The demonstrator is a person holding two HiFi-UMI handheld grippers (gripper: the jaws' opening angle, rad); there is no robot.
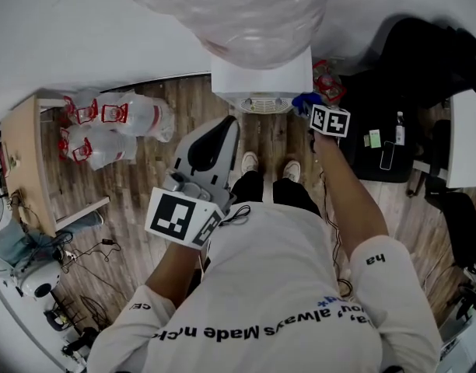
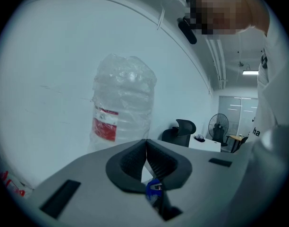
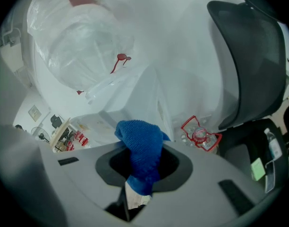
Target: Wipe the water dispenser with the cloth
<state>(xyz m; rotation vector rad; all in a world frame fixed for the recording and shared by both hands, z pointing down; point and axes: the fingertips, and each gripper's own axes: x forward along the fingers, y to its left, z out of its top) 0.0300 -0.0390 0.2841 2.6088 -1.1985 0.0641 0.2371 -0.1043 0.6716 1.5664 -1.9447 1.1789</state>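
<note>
The right claw (image 1: 310, 108) is clenched on the blue cloth (image 1: 302, 99), which bunches out of its jaws just beside the water dispenser (image 1: 261, 80), at the front corner on the person's right, below the plastic-wrapped bottle (image 1: 238, 14). The left claw (image 1: 225, 130), jaws pressed together on nothing, hangs off the dispenser's front left, further from it. The right is therefore nearer, and the wipe likely runs leftward across the dispenser's front.
</note>
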